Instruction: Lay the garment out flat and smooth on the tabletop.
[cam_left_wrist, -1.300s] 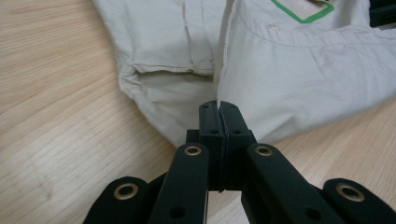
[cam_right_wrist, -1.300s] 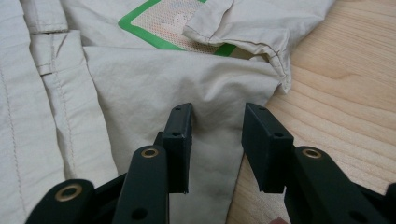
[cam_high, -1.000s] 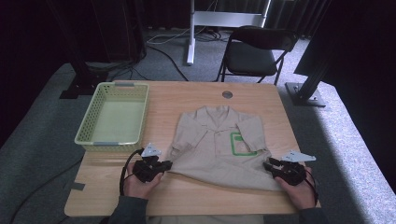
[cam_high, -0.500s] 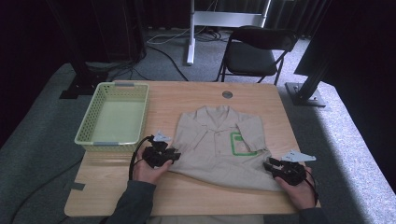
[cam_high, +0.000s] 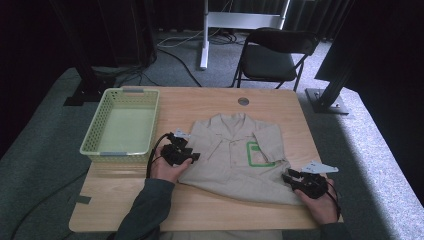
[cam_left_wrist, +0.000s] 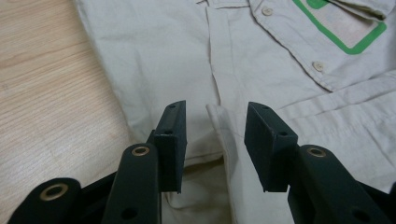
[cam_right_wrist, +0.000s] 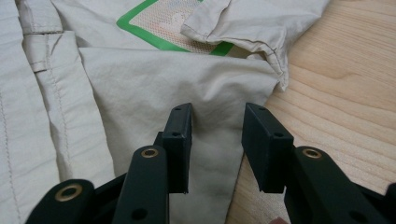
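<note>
Green basket (cam_high: 121, 125) sits at 9 o'clock on the wooden table (cam_high: 210, 210), nothing in it as far as the high view shows. Just right of it, left gripper (cam_high: 190, 156) is over the left edge of the beige shirt (cam_high: 227, 160), held by the left hand (cam_high: 167, 167). In the left gripper view its jaws stand apart, released, straddling a folded placket edge of the shirt (cam_left_wrist: 261, 79) without clamping it; bare table (cam_left_wrist: 42, 84) at 9 o'clock. Shirt lies flat at table center, collar toward 12 o'clock, green-outlined chest patch (cam_high: 257, 152) on it. Right gripper (cam_high: 292, 177) at 4 o'clock, at the shirt's lower right corner, in the right hand (cam_high: 320, 205). In the right gripper view jaws are also spread, released, over the shirt (cam_right_wrist: 140, 79) corner, with a sleeve (cam_right_wrist: 252, 23) at 12 o'clock. Folding chair (cam_high: 272, 52) beyond the table at 12 o'clock.
</note>
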